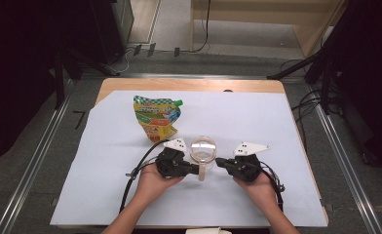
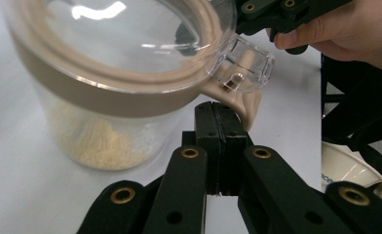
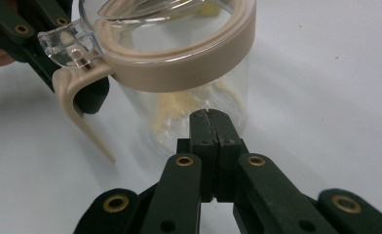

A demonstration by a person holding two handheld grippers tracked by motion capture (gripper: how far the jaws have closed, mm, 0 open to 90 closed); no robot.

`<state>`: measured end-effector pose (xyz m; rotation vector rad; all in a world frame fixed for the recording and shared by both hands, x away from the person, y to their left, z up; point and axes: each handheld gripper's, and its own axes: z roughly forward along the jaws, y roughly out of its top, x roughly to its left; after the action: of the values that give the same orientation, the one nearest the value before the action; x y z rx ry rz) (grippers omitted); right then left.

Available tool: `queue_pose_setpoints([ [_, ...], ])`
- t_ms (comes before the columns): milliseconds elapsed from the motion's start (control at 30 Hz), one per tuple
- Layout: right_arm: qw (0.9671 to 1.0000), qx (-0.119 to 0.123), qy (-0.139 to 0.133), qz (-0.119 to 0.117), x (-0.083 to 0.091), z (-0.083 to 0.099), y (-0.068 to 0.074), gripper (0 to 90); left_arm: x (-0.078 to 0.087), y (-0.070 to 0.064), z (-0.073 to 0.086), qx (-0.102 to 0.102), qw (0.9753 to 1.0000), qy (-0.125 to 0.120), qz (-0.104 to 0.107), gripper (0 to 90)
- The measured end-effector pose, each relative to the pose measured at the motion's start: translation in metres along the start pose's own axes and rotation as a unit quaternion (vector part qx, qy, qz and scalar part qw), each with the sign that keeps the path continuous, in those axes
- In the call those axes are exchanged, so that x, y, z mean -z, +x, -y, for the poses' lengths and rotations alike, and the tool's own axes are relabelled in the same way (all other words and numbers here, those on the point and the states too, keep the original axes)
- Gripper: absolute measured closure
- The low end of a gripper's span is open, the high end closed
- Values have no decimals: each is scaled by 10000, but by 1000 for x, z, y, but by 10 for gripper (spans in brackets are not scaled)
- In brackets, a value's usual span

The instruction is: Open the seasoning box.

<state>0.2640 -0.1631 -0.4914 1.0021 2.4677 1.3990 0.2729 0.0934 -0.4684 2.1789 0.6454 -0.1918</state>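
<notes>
Clear jar [image 1: 203,150] with beige lid ring and handle [image 1: 202,171], near table front, between two grippers.

Rigid, light, slippery-walled, little powder inside; best taken at handle. Left gripper [image 2: 217,114] pressed together at handle; right gripper [image 3: 212,122] pressed together, empty, beside wall. Refill pouch [image 1: 156,117] behind.

Left claw [image 1: 198,169] closed, right claw [image 1: 218,161] closed (tips facing)

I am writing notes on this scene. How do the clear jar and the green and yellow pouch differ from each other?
The jar is clear with a beige rim and handle; the pouch is printed in green and yellow. The jar stands upright and shows a little pale powder at its bottom; the pouch hides its contents. The jar sits between the left gripper and right gripper; the pouch stands apart, farther back. Both rest on the white sheet.
</notes>
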Motion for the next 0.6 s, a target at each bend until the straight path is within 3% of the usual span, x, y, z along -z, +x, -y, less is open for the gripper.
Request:
queue_pose_setpoints([
  [267,10000,-26,-54,31,-6,-2,0,900,-5,-5,-3,-18,10000,28,-62,900],
  [467,9998,-116,-136,0,-9,-3,-1,900,-15,-11,-6,-112,9999,-5,19,900],
  [533,9998,-56,-131,131,-10,-4,0,900,-16,-11,-7,-111,9999,0,40,900],
  [600,9997,-158,-194,36,-9,-4,-2,900,-15,-10,-7,-66,9999,22,104,900],
])
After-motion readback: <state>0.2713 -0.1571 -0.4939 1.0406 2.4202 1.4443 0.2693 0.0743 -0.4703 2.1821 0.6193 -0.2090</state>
